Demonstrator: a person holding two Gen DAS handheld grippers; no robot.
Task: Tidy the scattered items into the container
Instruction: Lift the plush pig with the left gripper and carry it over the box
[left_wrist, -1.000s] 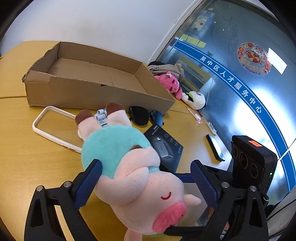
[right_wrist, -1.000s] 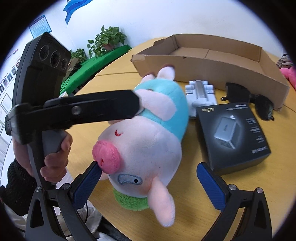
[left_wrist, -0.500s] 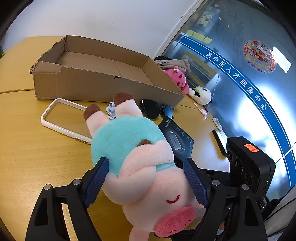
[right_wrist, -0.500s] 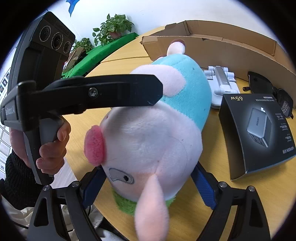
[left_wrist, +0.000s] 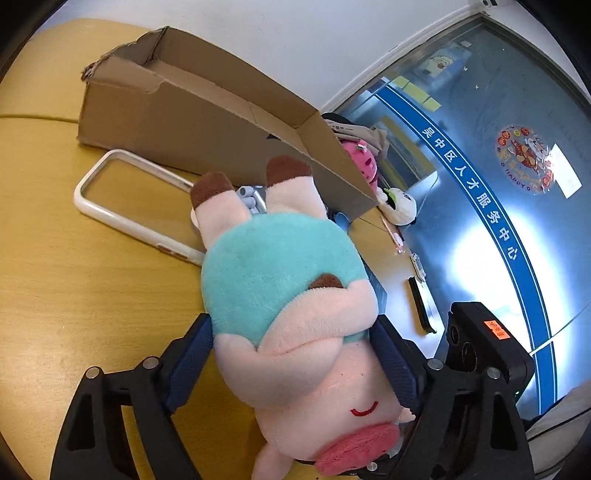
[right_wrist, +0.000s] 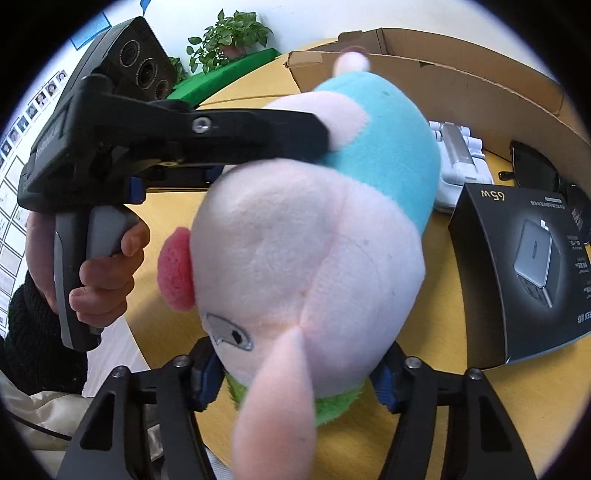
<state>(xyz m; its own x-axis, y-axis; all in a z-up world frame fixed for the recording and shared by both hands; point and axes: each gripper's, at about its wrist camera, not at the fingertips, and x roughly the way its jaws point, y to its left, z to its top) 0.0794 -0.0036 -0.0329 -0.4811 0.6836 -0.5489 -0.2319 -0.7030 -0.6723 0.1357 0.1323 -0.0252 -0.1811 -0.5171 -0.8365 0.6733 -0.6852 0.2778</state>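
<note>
A plush pig (left_wrist: 280, 280) in a teal shirt lies on its back on the wooden table, feet toward the open cardboard box (left_wrist: 207, 122). My left gripper (left_wrist: 291, 332) straddles its chest. Both blue pads (left_wrist: 192, 354) touch the plush as the jaws are closing. In the right wrist view the pig's head (right_wrist: 314, 240) fills the space between the fingers of my right gripper (right_wrist: 297, 362). Its jaws are closing too, with the pads (right_wrist: 207, 369) against the head. A left finger (right_wrist: 258, 136) crosses the pig's shoulder there.
A white phone case (left_wrist: 122, 206) lies in front of the box. A black charger box (right_wrist: 528, 273), a white folding stand (right_wrist: 461, 162) and sunglasses (right_wrist: 535, 166) sit right of the pig. A pink plush (left_wrist: 364, 162), a white plush (left_wrist: 400, 201) and a black phone (left_wrist: 421, 306) lie farther off.
Both grippers have moved in over the pig and narrowed. The left pads went from wide beside its chest to touching it. The right pads closed from wide apart onto the head.
</note>
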